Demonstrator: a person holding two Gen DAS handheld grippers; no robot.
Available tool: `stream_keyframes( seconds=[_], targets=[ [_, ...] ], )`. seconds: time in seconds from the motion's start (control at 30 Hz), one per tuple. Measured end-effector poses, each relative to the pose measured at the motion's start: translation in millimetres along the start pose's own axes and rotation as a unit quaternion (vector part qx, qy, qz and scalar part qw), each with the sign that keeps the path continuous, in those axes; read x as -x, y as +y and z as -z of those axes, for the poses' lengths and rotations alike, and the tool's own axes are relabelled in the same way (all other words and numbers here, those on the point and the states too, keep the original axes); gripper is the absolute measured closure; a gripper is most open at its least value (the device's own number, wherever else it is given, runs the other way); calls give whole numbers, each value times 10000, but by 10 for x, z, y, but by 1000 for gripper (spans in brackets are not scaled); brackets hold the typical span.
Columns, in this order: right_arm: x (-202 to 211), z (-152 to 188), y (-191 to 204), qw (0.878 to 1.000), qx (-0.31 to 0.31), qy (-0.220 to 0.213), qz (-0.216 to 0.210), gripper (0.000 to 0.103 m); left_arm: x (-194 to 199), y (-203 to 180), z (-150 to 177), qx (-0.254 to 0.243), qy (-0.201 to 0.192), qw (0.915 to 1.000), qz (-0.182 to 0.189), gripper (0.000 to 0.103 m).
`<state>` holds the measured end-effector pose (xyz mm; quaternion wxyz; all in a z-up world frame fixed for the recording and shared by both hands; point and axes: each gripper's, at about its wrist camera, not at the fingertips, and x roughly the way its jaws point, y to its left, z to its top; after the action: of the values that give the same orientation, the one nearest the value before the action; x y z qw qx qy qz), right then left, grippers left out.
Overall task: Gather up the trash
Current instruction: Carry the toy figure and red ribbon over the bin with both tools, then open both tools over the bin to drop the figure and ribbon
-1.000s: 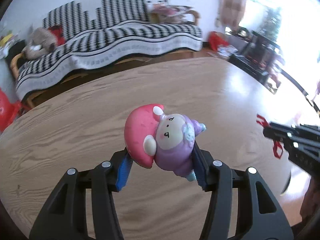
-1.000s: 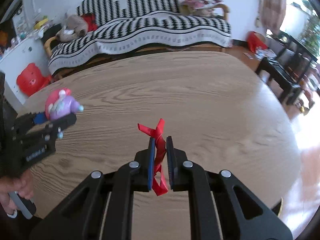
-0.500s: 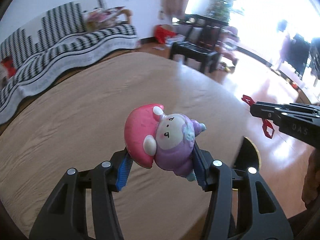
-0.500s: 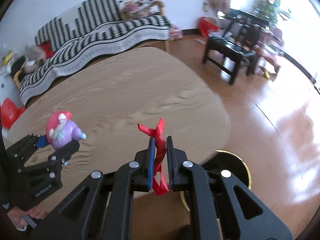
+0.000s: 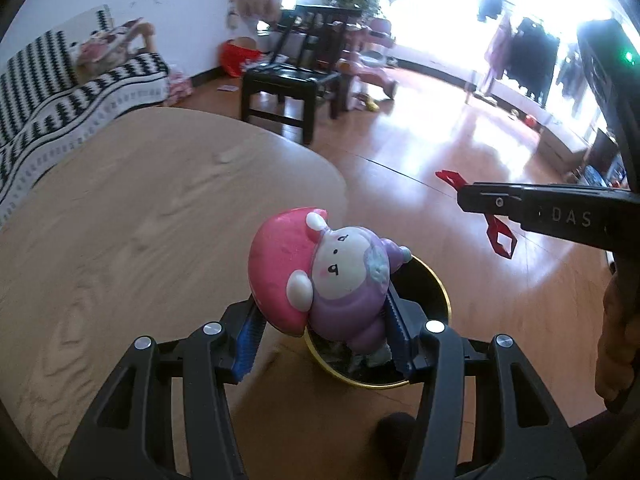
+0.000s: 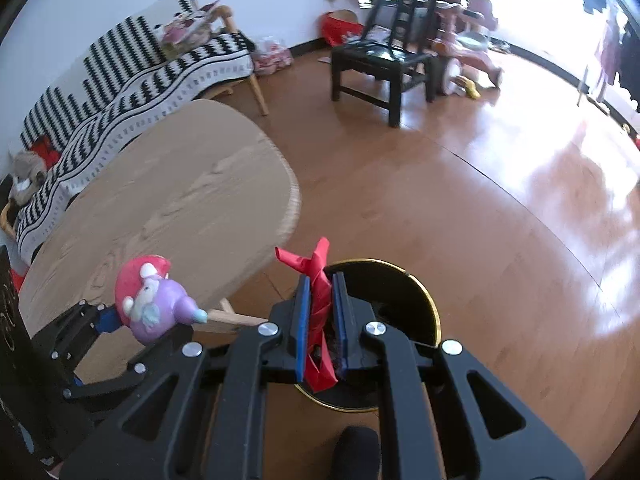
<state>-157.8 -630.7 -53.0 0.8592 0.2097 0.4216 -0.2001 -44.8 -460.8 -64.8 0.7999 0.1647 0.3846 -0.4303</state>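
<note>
The toy figure, a pink-capped doll in a purple suit, sits at the centre of the left wrist view, clamped sideways between the blue pads of the left gripper, whose jaws stand fairly wide around its body. It looks like hard, glossy plastic: light and stiff, probably slippery on its rounded cap, so the grip across the narrower body seems the safer hold. In the right wrist view the same toy shows at lower left.

The red ribbon stands at the centre of the right wrist view, pinched in the right gripper, whose jaws are narrow, almost together. It looks thin, limp and nearly weightless, and will likely flutter or cling to a pad on release, not drop cleanly.

Below both grippers, in the lower centre of each view, stands a black bin with a gold rim on the floor; the ribbon hangs over its opening, and the toy appears over its near edge. Some litter lies inside.

The wooden table fills the left of the frame, its rounded edge beside the bin. Beyond is a shiny wooden floor, a black chair at upper centre, a striped sofa at upper left, and bright windows at upper right.
</note>
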Motion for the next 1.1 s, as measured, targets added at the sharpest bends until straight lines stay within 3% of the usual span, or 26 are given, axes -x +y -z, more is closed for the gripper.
stream_keyframes(
  seconds=[0.3,0.87,0.93,0.97,1.0,1.1],
  targets=[
    [-43,49,-353,9994,-319,106,-11,91,-337,-287,-17,-145,236,9994,187,50],
    [-158,-2,-405,9986,-495,192,-3,90,-556,-392,-33,-109,338,9986,393,46],
    [-184,-2,-427,9982,-543,236,17,78,-552,-405,-31,-114,318,9986,416,38],
    [-193,5,-443,9980,-577,248,20,47,-547,-410,-26,-113,295,9986,431,33],
    [-195,10,-461,9977,-628,241,19,23,-532,-410,-26,-111,247,9988,411,25],
    [-140,0,-483,9976,-678,99,50,22,-496,-405,-35,-122,193,9988,423,23]
  ],
)
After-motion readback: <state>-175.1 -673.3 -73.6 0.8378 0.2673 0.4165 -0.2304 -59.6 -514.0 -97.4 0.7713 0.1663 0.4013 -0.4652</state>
